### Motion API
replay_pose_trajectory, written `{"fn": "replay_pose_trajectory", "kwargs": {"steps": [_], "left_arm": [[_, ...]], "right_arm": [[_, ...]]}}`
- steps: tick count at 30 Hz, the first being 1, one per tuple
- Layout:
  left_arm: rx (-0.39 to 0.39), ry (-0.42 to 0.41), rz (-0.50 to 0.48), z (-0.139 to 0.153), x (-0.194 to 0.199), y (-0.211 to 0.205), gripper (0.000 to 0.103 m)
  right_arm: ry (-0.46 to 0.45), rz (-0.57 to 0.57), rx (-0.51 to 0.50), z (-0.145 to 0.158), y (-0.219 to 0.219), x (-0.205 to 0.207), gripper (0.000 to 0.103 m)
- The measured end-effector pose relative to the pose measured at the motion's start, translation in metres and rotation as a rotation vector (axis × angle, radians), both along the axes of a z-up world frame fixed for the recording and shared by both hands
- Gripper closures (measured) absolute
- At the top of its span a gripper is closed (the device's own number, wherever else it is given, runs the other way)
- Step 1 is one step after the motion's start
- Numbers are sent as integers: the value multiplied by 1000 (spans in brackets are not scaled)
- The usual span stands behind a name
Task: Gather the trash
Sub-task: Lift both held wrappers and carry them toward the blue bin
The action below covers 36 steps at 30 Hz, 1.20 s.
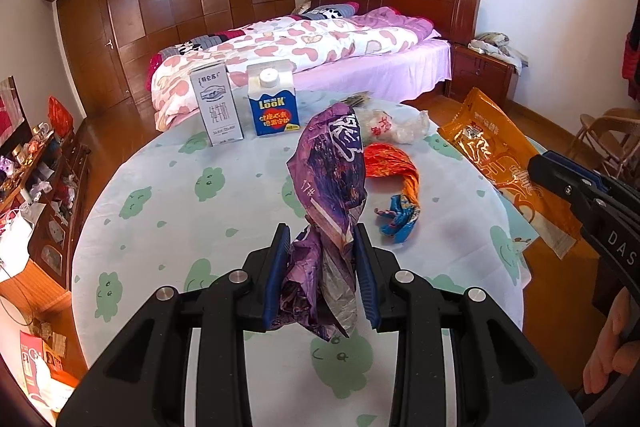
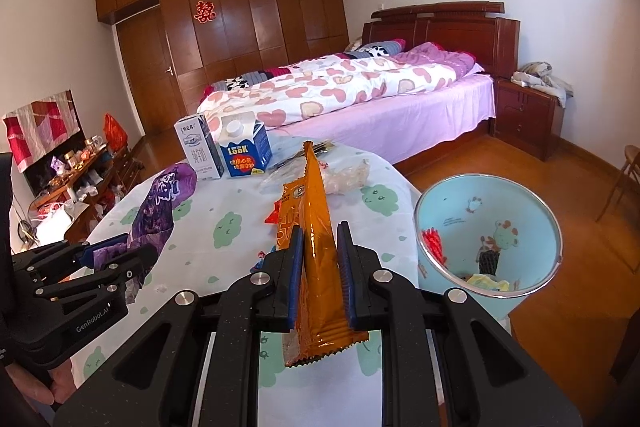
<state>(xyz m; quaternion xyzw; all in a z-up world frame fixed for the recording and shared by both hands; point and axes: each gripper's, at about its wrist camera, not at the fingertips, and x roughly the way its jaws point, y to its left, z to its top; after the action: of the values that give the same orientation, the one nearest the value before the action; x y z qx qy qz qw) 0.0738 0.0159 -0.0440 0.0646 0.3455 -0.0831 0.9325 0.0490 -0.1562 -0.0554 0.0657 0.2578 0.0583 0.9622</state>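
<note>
My left gripper (image 1: pixel 322 241) is shut on a crumpled purple wrapper (image 1: pixel 330 171) and holds it upright above the round table (image 1: pixel 168 227). My right gripper (image 2: pixel 319 239) is shut on an orange snack bag (image 2: pixel 316 227), held on edge over the table's right side. In the left wrist view the orange bag (image 1: pixel 504 163) and the right gripper show at the right. In the right wrist view the left gripper (image 2: pixel 116 255) with the purple wrapper (image 2: pixel 164 203) shows at the left. A light blue trash bin (image 2: pixel 486 231) stands right of the table with some trash inside.
On the table lie a red-orange wrapper (image 1: pixel 390 163), a blue wrapper (image 1: pixel 400 219) and a clear plastic bag (image 1: pixel 394 125). A grey milk carton (image 1: pixel 216 107) and a blue LOOK carton (image 1: pixel 274 103) stand at the far edge. A bed (image 2: pixel 360 91) lies beyond.
</note>
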Motion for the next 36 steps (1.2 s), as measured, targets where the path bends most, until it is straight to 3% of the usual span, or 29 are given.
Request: {"fn": "replay_pose_trajectory", "kwargs": {"steps": [36], "left_arm": [[-8,-36,-106,15,-1,-69,71]], "right_arm": [[-57,-137,9,7,-68,-15,85]]}}
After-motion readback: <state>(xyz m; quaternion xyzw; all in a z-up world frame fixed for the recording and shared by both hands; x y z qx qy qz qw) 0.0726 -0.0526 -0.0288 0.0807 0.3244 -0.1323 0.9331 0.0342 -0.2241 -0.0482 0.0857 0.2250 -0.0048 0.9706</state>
